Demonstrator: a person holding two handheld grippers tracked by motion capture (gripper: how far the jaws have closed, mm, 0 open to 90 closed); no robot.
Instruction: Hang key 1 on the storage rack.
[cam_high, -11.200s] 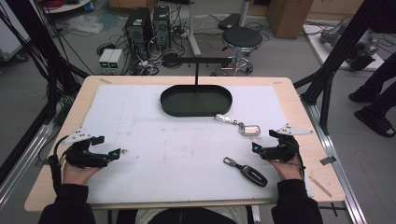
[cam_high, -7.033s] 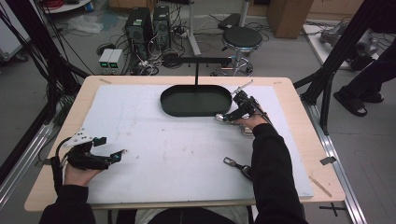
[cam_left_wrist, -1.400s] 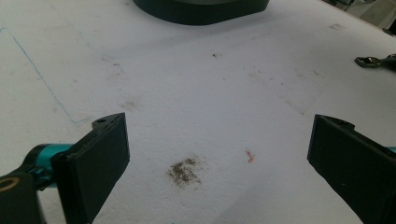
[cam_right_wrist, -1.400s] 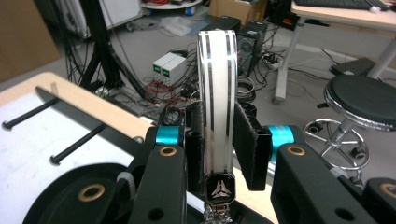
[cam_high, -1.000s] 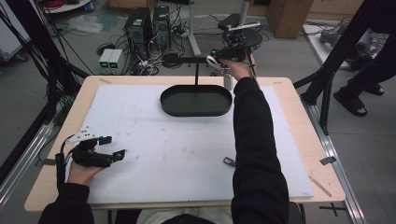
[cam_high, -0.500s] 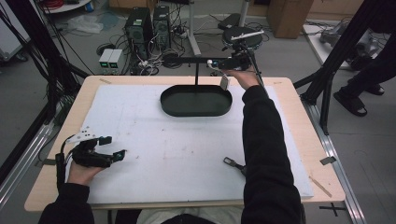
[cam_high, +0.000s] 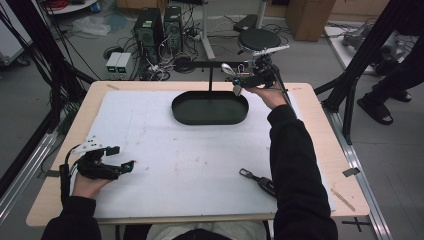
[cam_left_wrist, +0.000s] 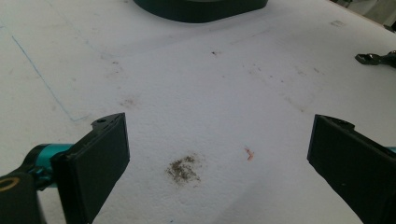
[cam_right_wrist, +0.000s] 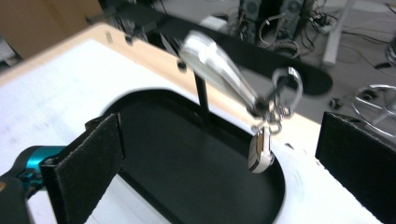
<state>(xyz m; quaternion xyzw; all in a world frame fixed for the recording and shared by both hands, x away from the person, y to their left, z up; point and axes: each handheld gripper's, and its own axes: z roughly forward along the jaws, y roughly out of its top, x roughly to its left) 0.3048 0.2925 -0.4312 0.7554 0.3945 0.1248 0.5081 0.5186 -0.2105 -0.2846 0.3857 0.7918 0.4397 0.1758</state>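
Note:
A silver keychain (cam_high: 227, 67) with a carabiner, a ring and a small fob hangs from the right end of a black stand's bar (cam_high: 200, 64), over the black oval tray (cam_high: 210, 119). My right gripper (cam_high: 239, 80) is held up beside it, open. In the right gripper view the keychain (cam_right_wrist: 219, 70) dangles, blurred, between the wide-apart jaws of that gripper (cam_right_wrist: 224, 126) without touching them. My left gripper (cam_high: 123, 156) rests open at the table's front left, its jaws over bare white mat (cam_left_wrist: 219, 126). A black car key (cam_high: 260, 181) lies on the mat at the front right.
The stand's post (cam_right_wrist: 201, 95) rises from the tray's far edge. The white mat (cam_high: 190, 150) covers most of the wooden table. The tray's near rim (cam_left_wrist: 201, 9) and the car key (cam_left_wrist: 378, 58) lie ahead of the left gripper. Stool, computers and cables stand beyond the table.
The right gripper took the silver keychain off the mat and carried it up to the stand's bar, where it now hangs free of the jaws. The left gripper has barely moved.

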